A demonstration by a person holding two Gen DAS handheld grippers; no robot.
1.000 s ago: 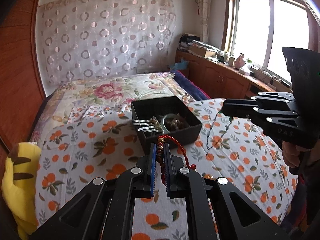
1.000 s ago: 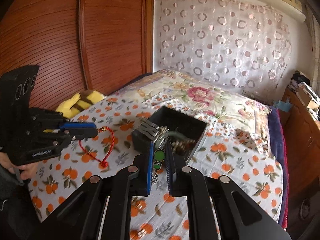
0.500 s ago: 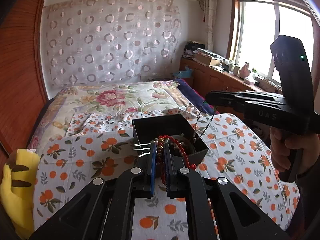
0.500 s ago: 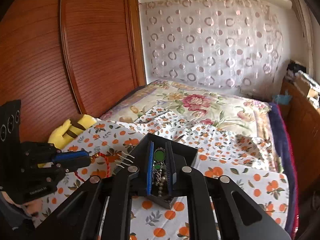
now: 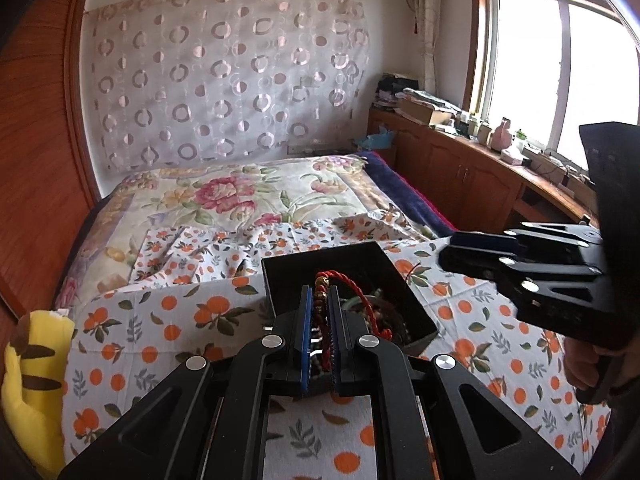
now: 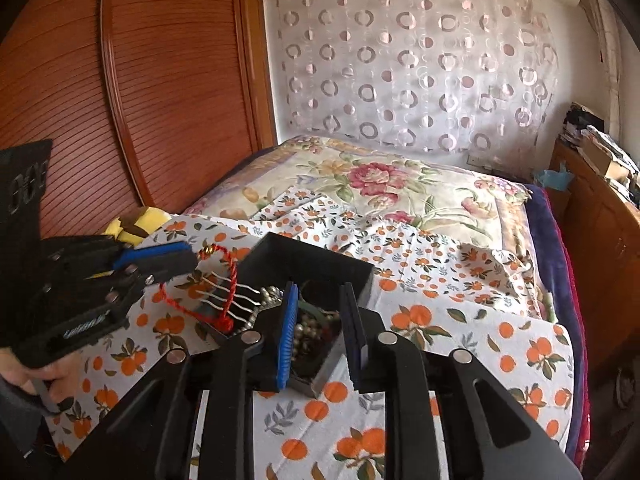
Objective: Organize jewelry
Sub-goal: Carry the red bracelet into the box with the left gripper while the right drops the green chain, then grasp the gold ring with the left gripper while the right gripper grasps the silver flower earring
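Observation:
A black open box [image 5: 384, 264] [image 6: 320, 264] sits on the orange-print cloth and holds beads, chains and a silver hair comb [image 6: 232, 300]. My left gripper [image 5: 320, 300] [image 6: 188, 258] is shut on a red cord bracelet with brown beads [image 5: 352, 292] [image 6: 228, 276] and holds it over the box's near edge. My right gripper [image 6: 320, 300] [image 5: 448, 258] is open and empty, its fingers over the box's contents.
A yellow striped plush toy [image 5: 28, 368] [image 6: 136, 224] lies at the bed's left edge. A wooden wardrobe [image 6: 160, 80] stands on the left, and a low cabinet [image 5: 460, 168] under the window on the right. A floral quilt [image 5: 248, 196] lies behind the box.
My right gripper carried a green-stone chain over the box, opened and let it go into the box. My left gripper moved the red bracelet up over the box.

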